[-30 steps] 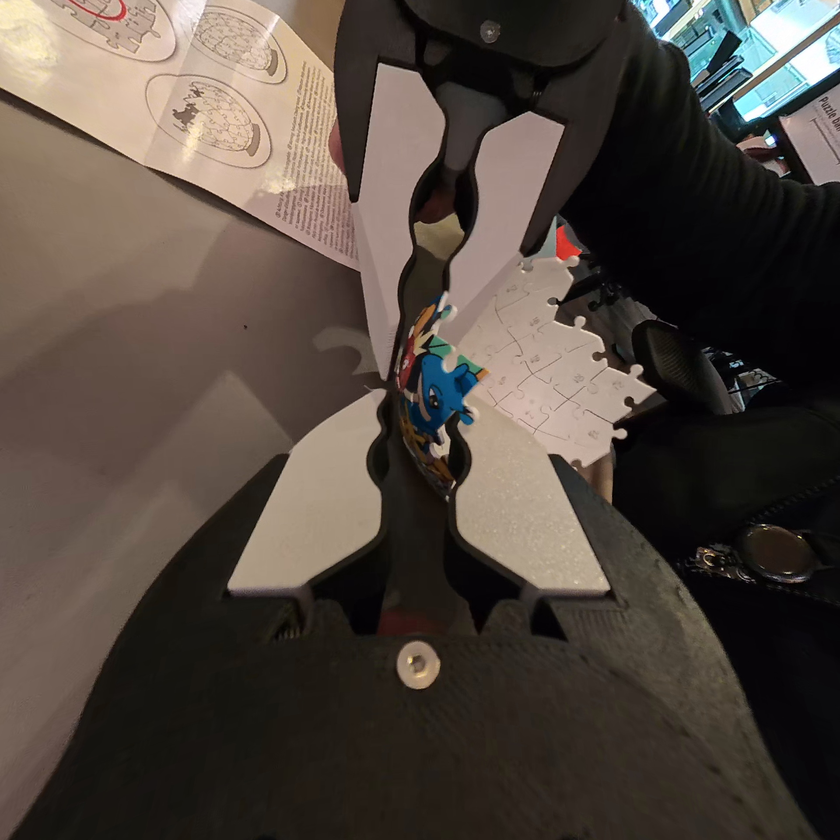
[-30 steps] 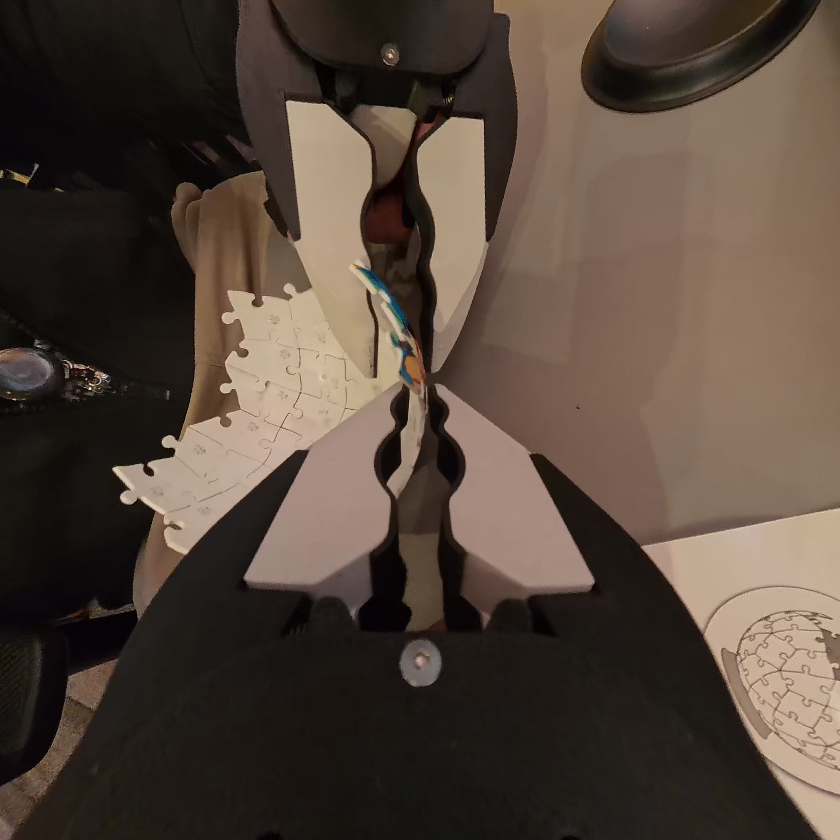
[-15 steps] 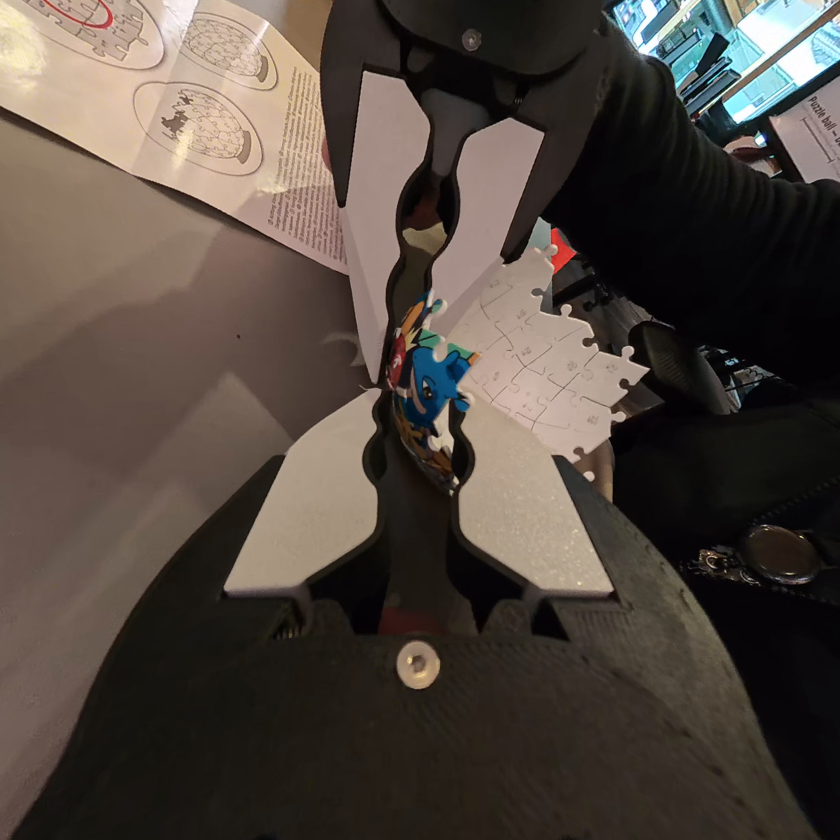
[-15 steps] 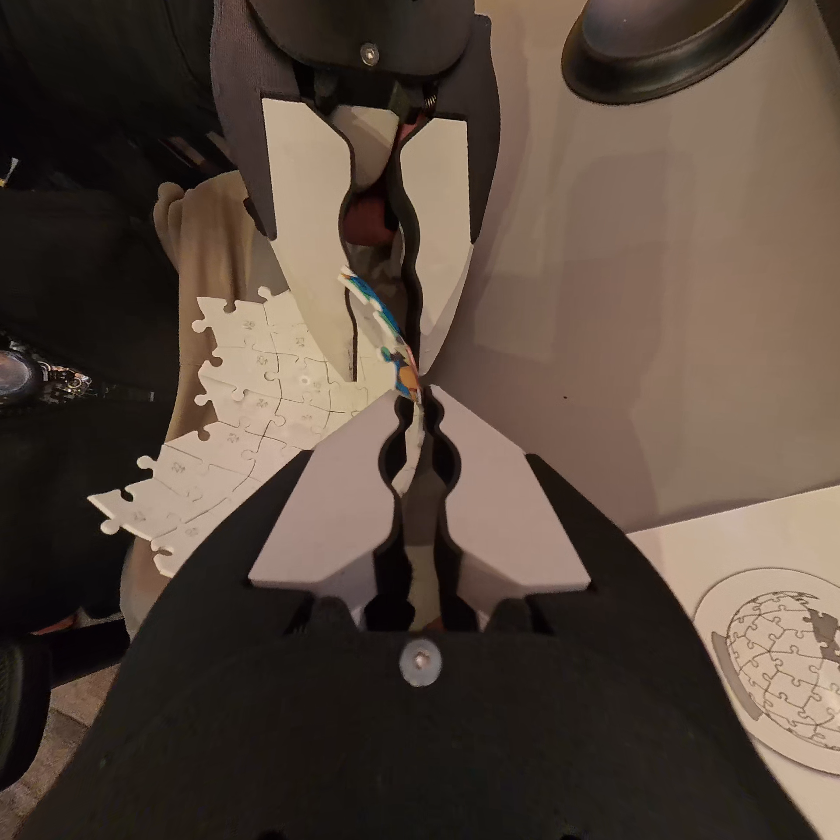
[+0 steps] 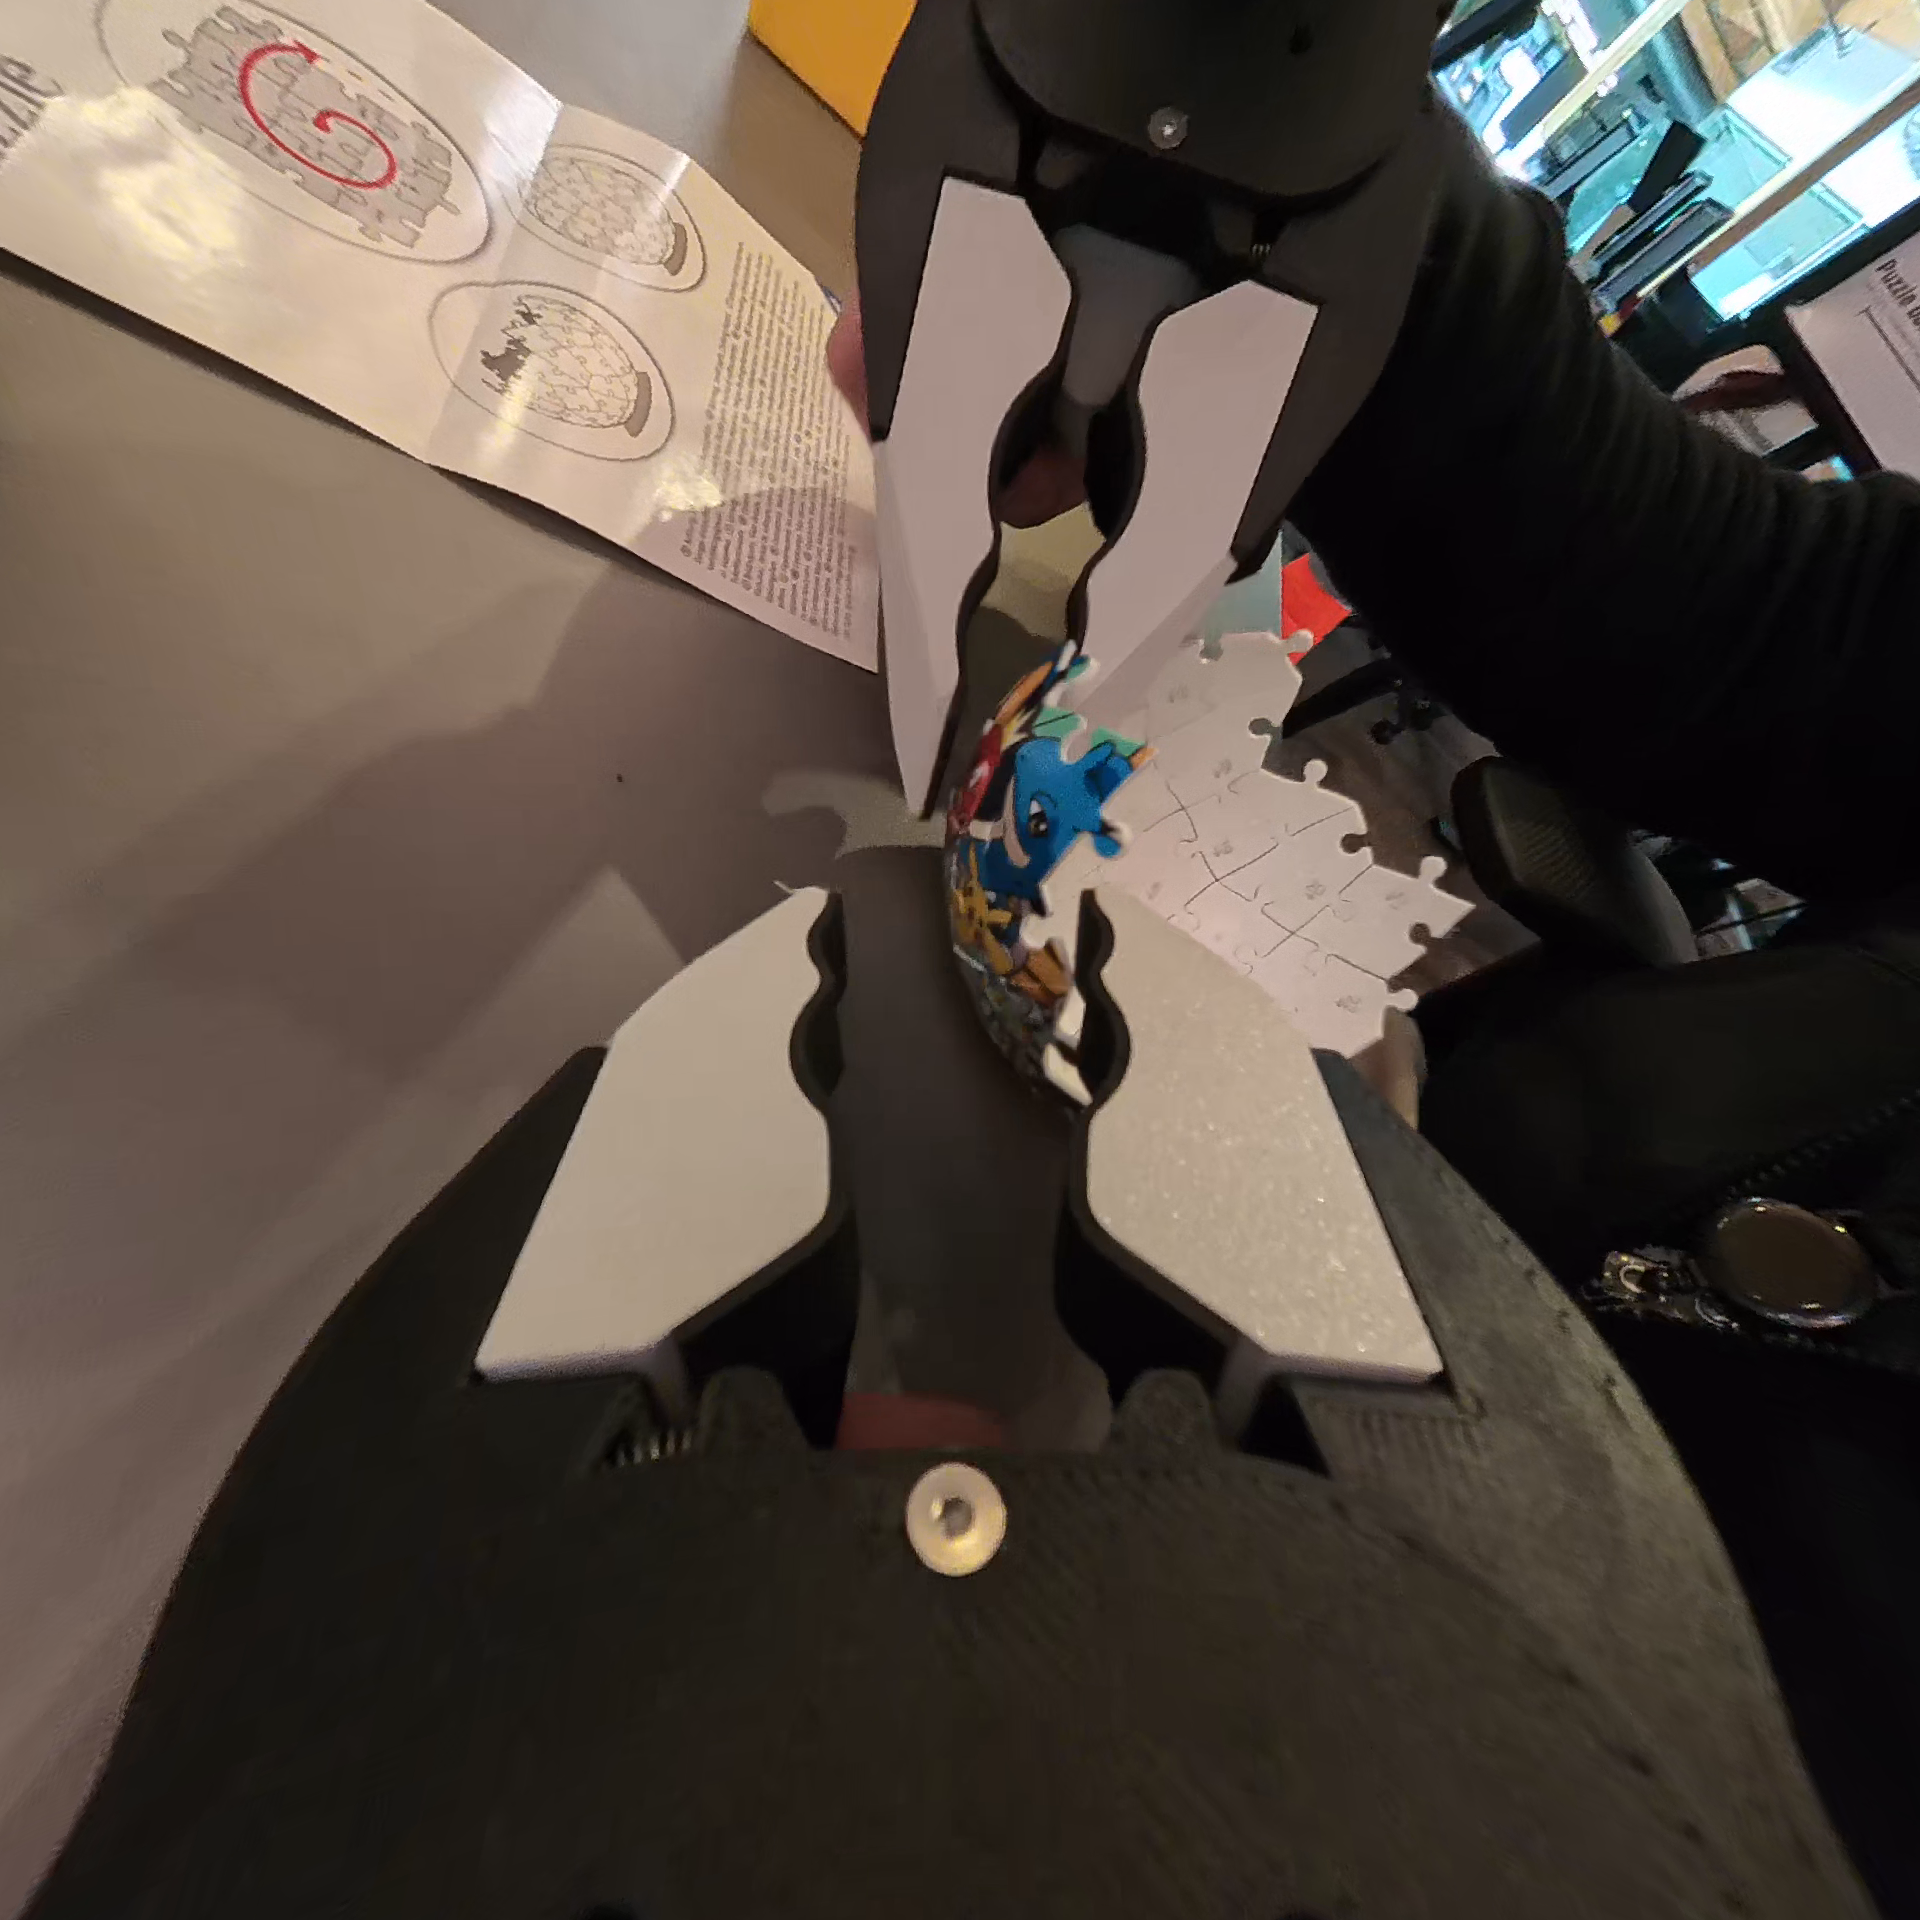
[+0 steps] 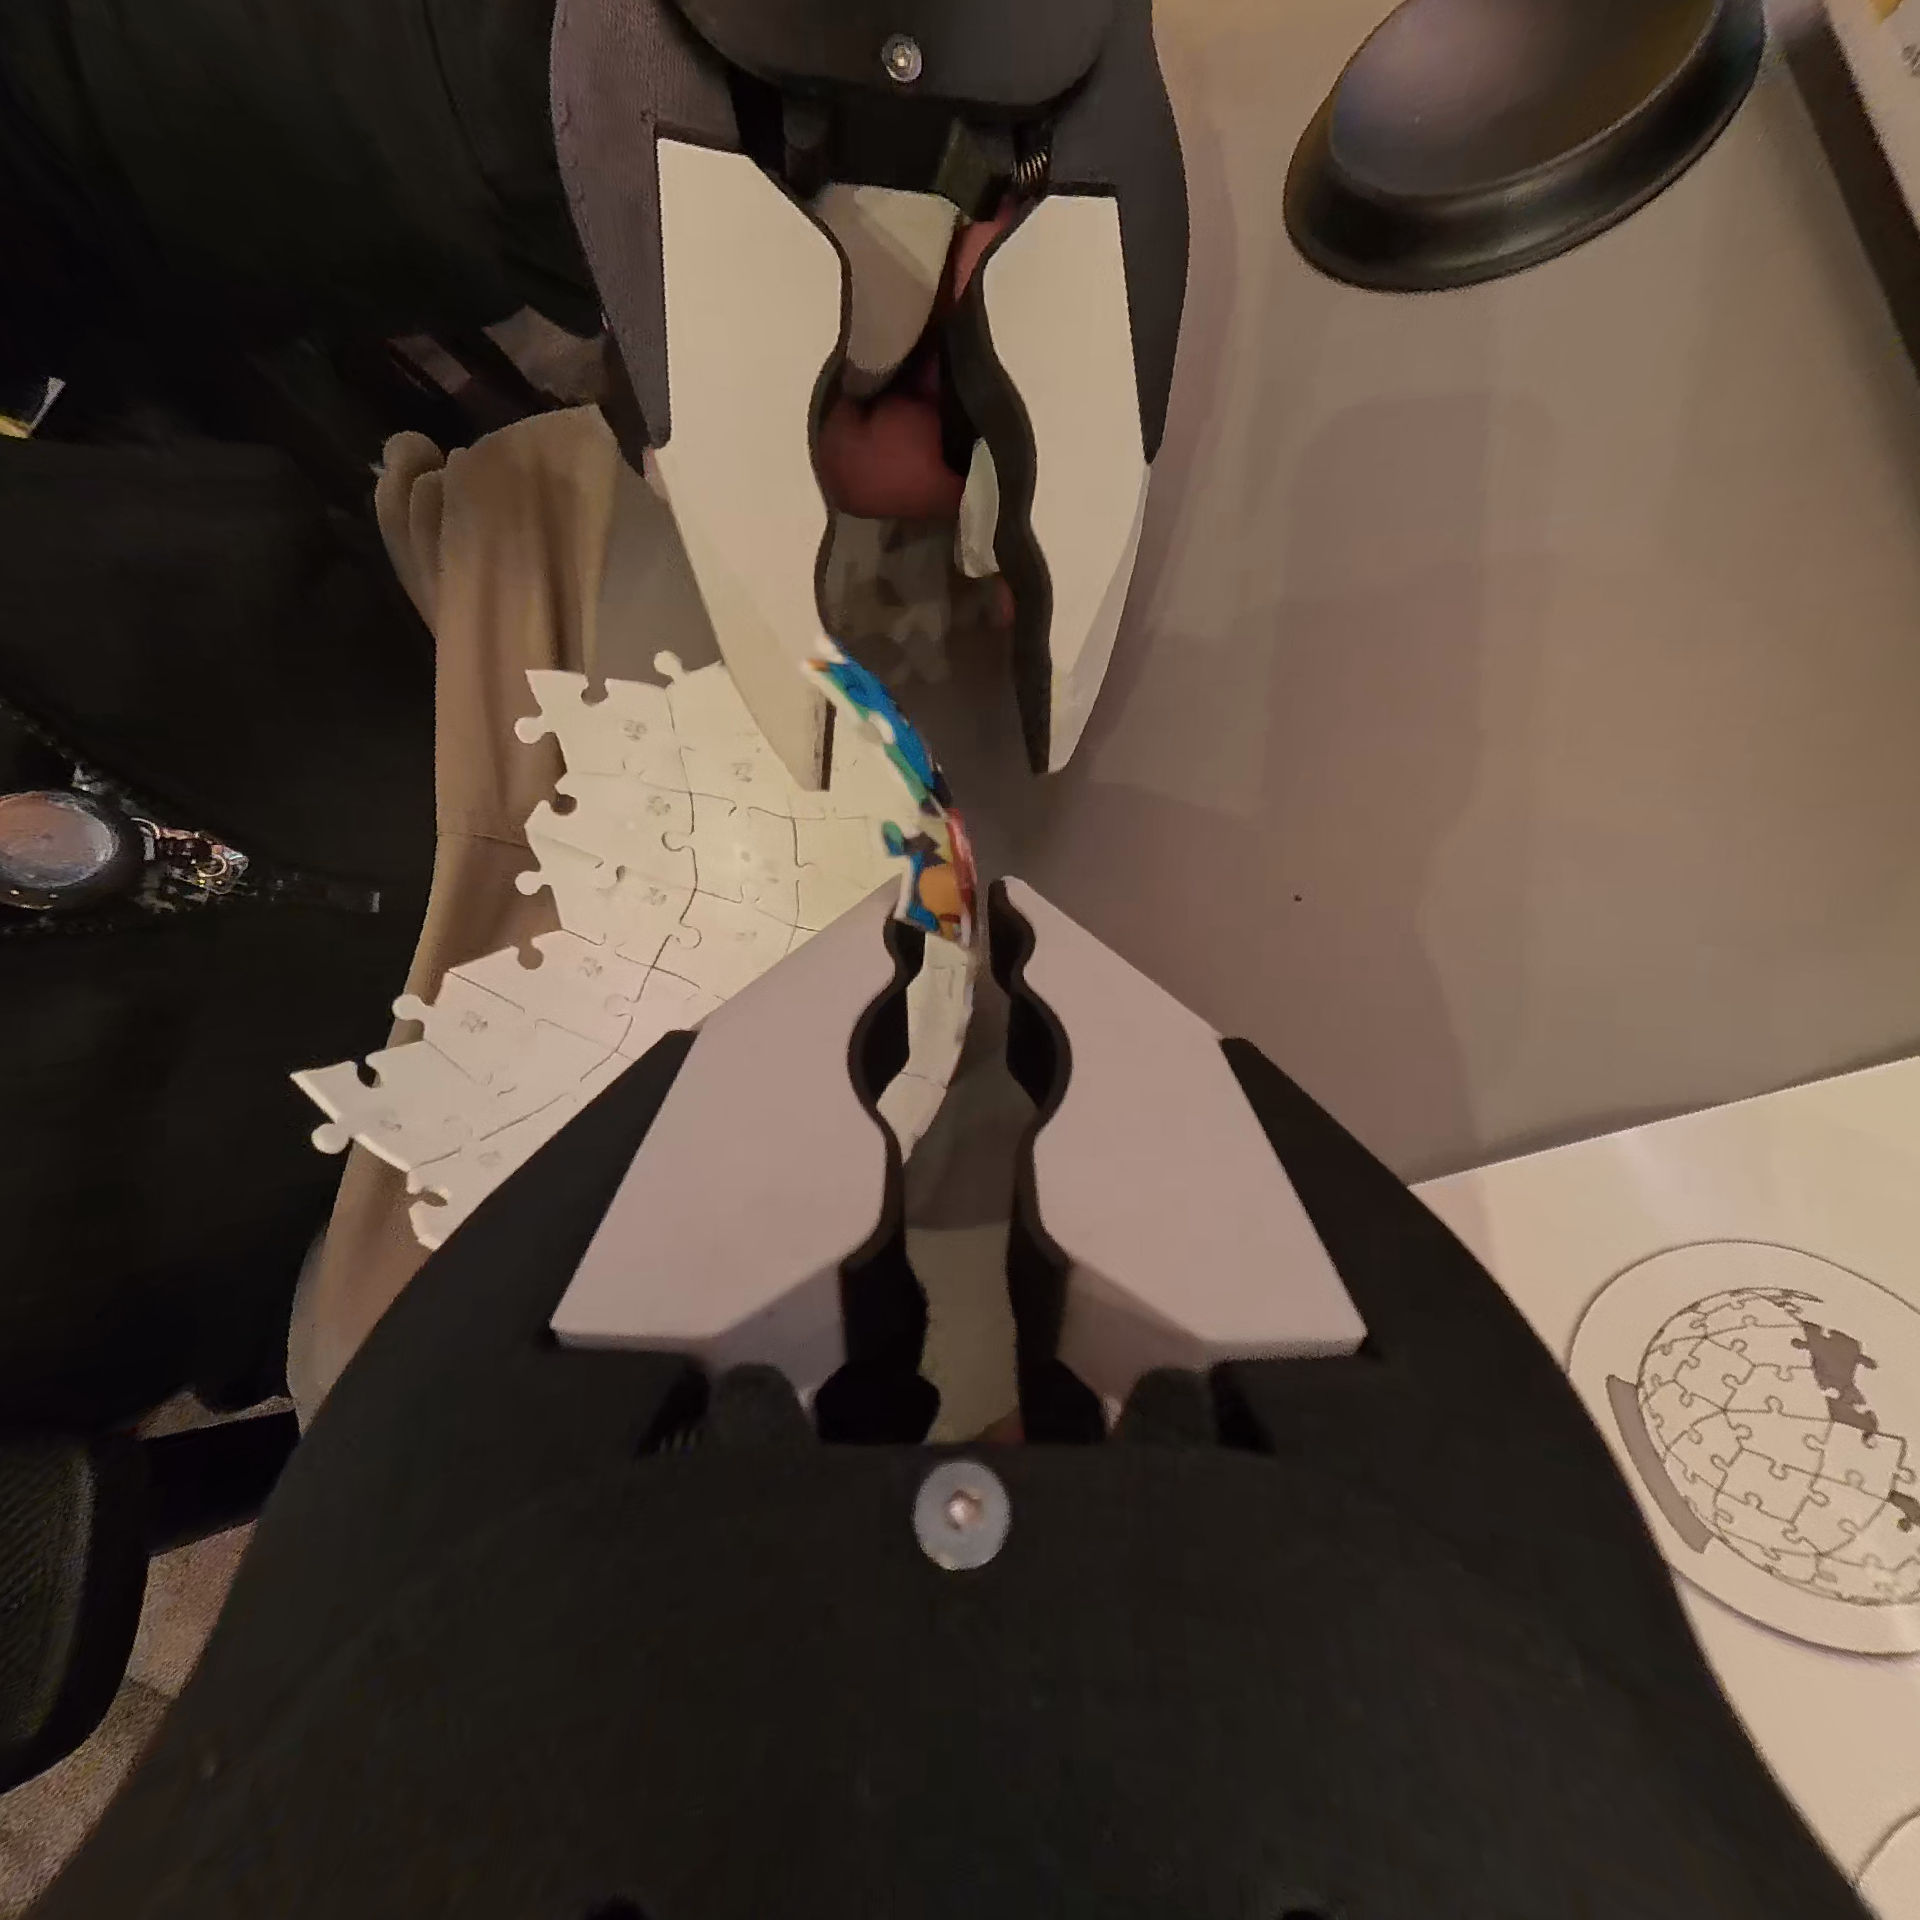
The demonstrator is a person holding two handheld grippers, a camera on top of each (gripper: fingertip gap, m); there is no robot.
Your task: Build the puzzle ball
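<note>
A curved section of the puzzle ball, with a colourful printed face (image 5: 1039, 821) and a white numbered back (image 6: 665, 883), hangs in the air between the two grippers at the table edge. My left gripper (image 5: 954, 899) is open, its jaws wide apart, and the section's coloured rim leans by its right finger. It also shows in the right wrist view (image 6: 930, 774), coming in from the top. My right gripper (image 6: 948, 891) is closed narrowly on the section's rim. In the left wrist view it (image 5: 1003, 727) comes in from above, tip to tip with the left.
A folded instruction sheet (image 5: 582, 260) with ball drawings lies on the grey table (image 5: 312, 831); it also shows in the right wrist view (image 6: 1714, 1351). A black dish-shaped stand (image 6: 1507, 156) sits at the far right. A person's dark sleeve (image 5: 1558, 520) and beige cloth (image 6: 488, 623) lie below the puzzle. Left and right tips are no more than a few centimetres apart.
My left gripper has opened and let go of the puzzle section. The right gripper's jaws have widened a little but still hold the rim. Both grippers stay tip to tip.
</note>
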